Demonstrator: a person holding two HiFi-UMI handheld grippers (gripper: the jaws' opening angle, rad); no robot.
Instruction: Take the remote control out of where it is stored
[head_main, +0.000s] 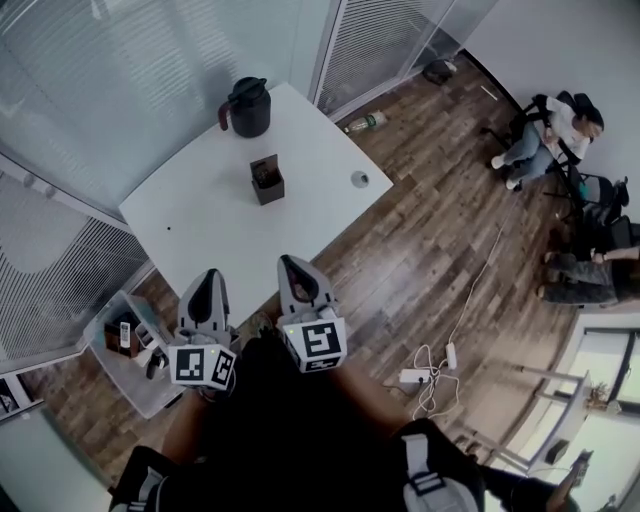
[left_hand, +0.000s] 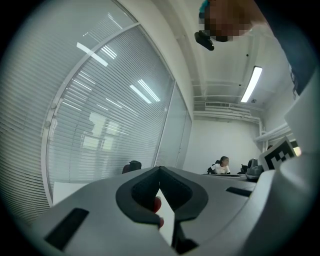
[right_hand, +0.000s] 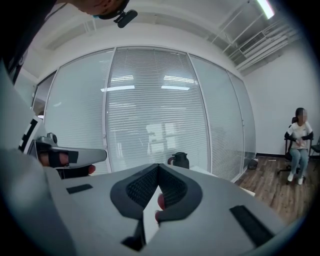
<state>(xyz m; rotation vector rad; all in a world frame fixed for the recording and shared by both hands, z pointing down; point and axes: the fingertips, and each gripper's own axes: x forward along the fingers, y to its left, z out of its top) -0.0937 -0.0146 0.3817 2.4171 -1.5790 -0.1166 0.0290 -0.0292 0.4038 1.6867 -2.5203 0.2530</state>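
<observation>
A dark remote control (head_main: 262, 171) stands upright in a small dark holder (head_main: 269, 191) near the middle of the white table (head_main: 200, 230). Both grippers hover at the table's near edge, well short of the holder. My left gripper (head_main: 210, 276) is shut with nothing in it, its tips meeting in the left gripper view (left_hand: 160, 169). The right gripper (head_main: 291, 263) is likewise shut and empty, and its jaws touch in the right gripper view (right_hand: 159, 166). Neither gripper view shows the holder.
A dark jug (head_main: 248, 107) stands at the table's far side, also in the right gripper view (right_hand: 180, 160). A small round object (head_main: 360, 179) lies near the right edge. On the floor are a crate (head_main: 130, 350), a bottle (head_main: 365, 123) and a power strip (head_main: 412, 376). A person (head_main: 550, 128) sits far right.
</observation>
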